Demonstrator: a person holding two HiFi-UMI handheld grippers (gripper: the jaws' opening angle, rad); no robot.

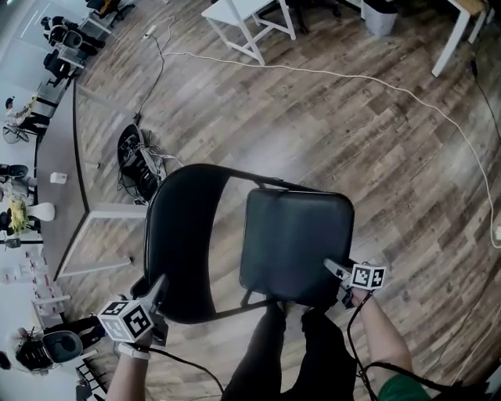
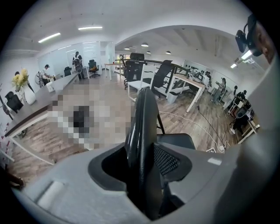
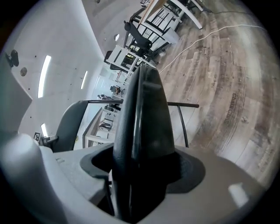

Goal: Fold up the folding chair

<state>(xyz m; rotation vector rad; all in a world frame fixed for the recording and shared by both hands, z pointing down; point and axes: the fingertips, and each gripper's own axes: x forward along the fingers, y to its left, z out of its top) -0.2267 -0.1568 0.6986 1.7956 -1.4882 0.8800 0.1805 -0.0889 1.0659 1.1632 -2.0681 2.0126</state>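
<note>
- Black folding chair with metal tube frame [image 1: 293, 243] stands on the wood-plank floor [image 1: 376, 157], right in front of my dark-trousered legs [image 1: 301, 352]. It is well clear of the white table [image 1: 243, 19] at the far edge.
- The black curved backrest [image 1: 184, 243] is on my left and the black padded square seat on my right. There is a gap between them, so the chair is not folded flat.
- My left gripper [image 1: 156, 290] has its jaws part-way apart, clamped on the backrest's near edge. The left gripper view shows the panel edge-on, filling the gap against the mesh pad.
- My right gripper [image 1: 335, 269] has its jaws wide, closed on the seat's near right corner. The right gripper view shows the seat edge wedged between both pads.
- The only print is the black-and-white square markers on both gripper cubes. No readable words.
- A white cable [image 1: 352, 78] runs across the floor beyond the chair.
</note>
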